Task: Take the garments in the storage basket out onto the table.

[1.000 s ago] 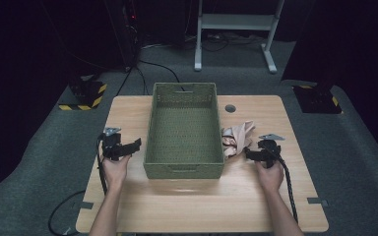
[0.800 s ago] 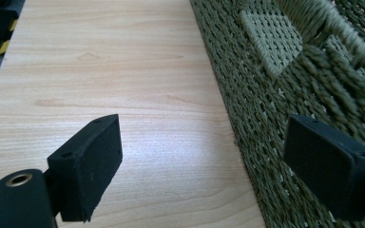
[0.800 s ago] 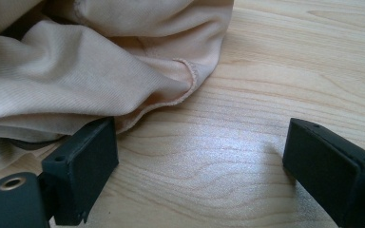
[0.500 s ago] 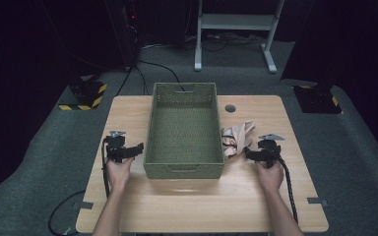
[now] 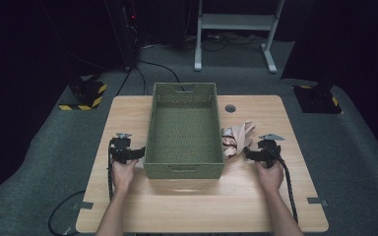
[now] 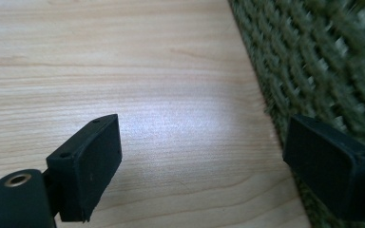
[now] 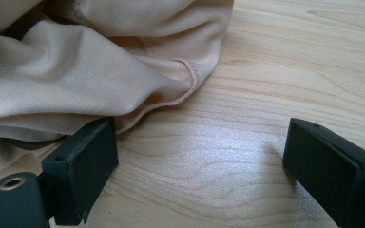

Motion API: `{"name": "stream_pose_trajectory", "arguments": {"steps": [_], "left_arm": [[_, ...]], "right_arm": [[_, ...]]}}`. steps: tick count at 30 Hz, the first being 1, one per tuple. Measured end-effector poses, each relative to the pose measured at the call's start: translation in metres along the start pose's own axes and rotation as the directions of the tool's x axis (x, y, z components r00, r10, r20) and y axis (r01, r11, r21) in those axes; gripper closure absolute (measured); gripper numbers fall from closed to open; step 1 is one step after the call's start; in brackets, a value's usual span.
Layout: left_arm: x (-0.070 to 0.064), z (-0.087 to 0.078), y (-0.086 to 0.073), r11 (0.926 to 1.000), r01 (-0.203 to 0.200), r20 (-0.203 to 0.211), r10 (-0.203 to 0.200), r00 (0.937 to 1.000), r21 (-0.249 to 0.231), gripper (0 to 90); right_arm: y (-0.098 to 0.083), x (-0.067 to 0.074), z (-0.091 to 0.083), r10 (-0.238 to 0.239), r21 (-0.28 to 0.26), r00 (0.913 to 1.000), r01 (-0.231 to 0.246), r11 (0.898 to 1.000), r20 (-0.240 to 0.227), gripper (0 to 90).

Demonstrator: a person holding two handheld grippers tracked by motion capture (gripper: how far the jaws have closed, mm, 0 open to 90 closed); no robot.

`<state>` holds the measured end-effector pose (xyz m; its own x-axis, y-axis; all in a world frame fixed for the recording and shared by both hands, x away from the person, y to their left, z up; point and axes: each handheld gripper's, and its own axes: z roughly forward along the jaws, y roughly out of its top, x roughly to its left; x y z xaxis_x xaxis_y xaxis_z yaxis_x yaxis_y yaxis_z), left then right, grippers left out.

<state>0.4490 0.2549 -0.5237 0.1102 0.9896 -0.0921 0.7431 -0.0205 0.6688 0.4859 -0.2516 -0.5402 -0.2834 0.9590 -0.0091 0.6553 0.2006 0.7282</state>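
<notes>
A green woven basket stands in the middle of the wooden table, and its inside looks bare. A crumpled beige cloth lies on the table against the basket's right side. My left gripper is low over the table at the basket's left front corner, pointing at it. Its jaws are open in the left gripper view, with bare wood between them and the basket wall beside the right jaw. My right gripper is open just short of the cloth's hem, holding nothing.
A round cable hole is in the table behind the cloth. A cable trails from the right gripper toward the front edge. On the dark floor beyond are a white stand and yellow-and-black striped bases.
My left gripper has sunk toward the tabletop beside the basket's left front corner. The right gripper and the cloth have stayed where they were.
</notes>
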Motion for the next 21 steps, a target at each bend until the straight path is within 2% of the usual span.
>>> {"name": "stream_pose_trajectory", "arguments": {"steps": [6, 9, 11, 13, 21], "left_arm": [[0.001, 0.008, -0.006, 1.0000, 0.010, -0.013, -0.010, 0.9999, -0.001, 12.8], [-0.002, 0.009, -0.010, 0.9995, -0.022, -0.045, 0.021, 0.9988, -0.023, 12.8], [-0.004, 0.010, -0.014, 0.9977, -0.058, -0.068, 0.056, 0.9961, -0.034, 12.7], [-0.003, 0.010, -0.018, 0.9956, -0.058, -0.069, 0.053, 0.9962, -0.073, 12.1], [-0.003, 0.010, -0.018, 0.9958, -0.056, -0.071, 0.051, 0.9961, -0.073, 12.1]], "right_arm": [[0.000, 0.000, 0.000, -0.001, 0.000, 1.0000, 0.001, 1.000, 0.000, 10.9], [0.000, 0.000, 0.000, -0.002, 0.000, 1.0000, 0.002, 1.000, 0.000, 10.9], [0.000, 0.000, 0.000, -0.002, 0.000, 1.0000, 0.002, 1.000, 0.000, 10.9], [0.000, 0.000, 0.000, -0.002, 0.000, 1.0000, 0.002, 1.000, 0.000, 10.9], [0.000, 0.000, 0.000, -0.002, 0.000, 1.0000, 0.002, 1.000, 0.000, 10.9]]}}
